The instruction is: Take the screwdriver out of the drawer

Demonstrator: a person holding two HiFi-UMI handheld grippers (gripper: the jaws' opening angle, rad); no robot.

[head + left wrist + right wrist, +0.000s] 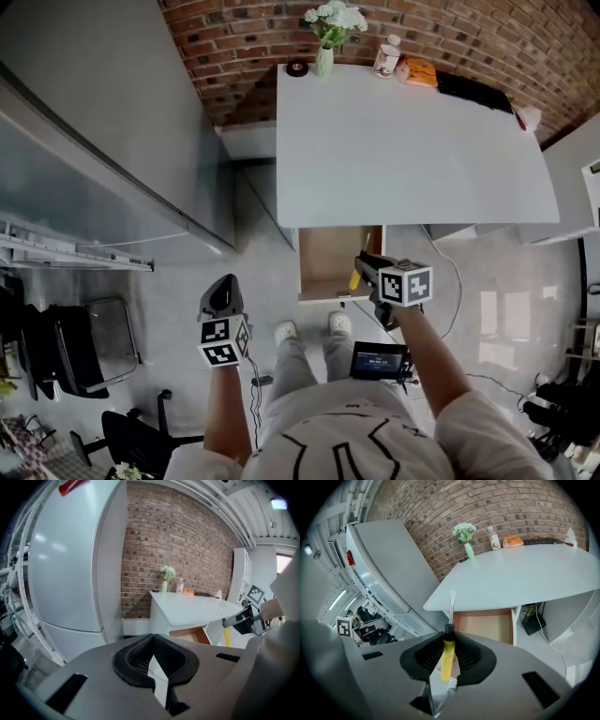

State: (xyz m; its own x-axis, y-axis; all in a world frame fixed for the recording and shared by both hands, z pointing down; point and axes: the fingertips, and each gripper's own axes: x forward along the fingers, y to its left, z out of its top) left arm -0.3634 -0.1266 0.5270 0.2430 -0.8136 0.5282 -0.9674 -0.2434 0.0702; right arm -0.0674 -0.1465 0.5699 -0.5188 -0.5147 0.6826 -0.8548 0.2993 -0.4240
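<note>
- We see the right gripper [364,270] clamped on the yellow handle of the screwdriver [446,658]. In the right gripper view, the shaft points to 12 o'clock.
- The open drawer [487,626] lies beyond the blade at 1 o'clock, and we judge the screwdriver clear of it.
- The left gripper [222,292], jaws together and empty, is well apart at the drawer's 8 o'clock in the head view.

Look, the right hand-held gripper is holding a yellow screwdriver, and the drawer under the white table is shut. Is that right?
Not quite. The drawer isn't shut. It stands open under the white table, as the head view shows. The rest is right: the right hand-held gripper is holding a yellow screwdriver.
</note>
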